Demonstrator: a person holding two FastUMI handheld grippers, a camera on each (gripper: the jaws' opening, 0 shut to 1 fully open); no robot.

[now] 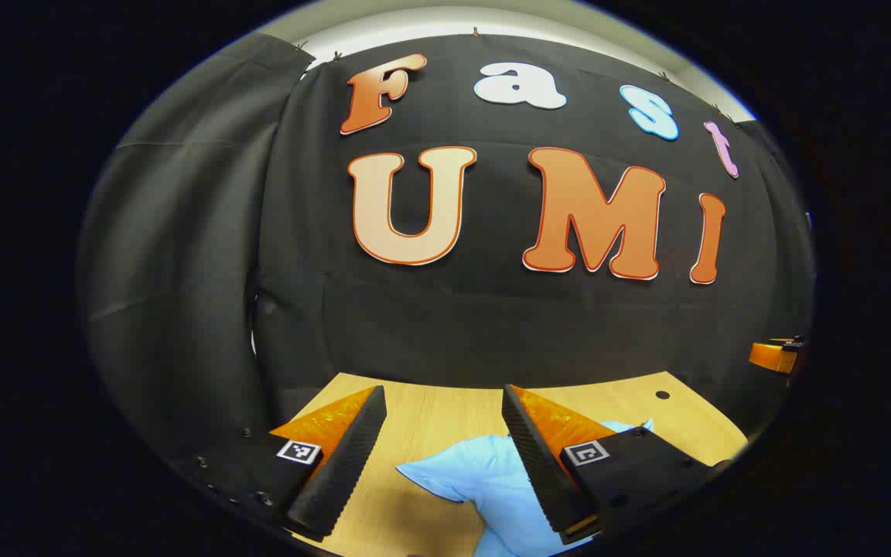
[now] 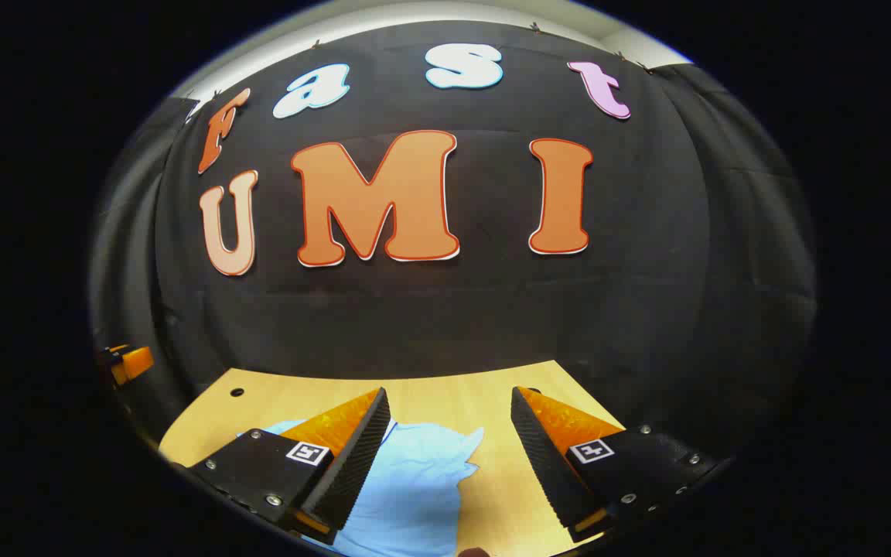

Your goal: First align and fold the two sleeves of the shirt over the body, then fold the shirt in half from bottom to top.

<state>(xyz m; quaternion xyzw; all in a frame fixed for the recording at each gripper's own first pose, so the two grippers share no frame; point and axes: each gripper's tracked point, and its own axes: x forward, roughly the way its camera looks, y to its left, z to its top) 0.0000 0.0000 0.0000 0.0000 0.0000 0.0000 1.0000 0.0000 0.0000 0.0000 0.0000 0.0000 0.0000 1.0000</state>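
A light blue shirt lies on the wooden table, its left part reaching between and under the fingers of my left gripper, which hangs open above it with nothing held. In the right gripper view the same shirt spreads below my right gripper, mostly under its left finger. That gripper is open too and holds nothing. The lower body of the shirt is cut off at the bottom of both views.
The table ends at the black cloth wall close behind. A small dark hole marks the tabletop, also seen as a hole from the right. Part of the other gripper shows at the far right edge, and another gripper at the far left.
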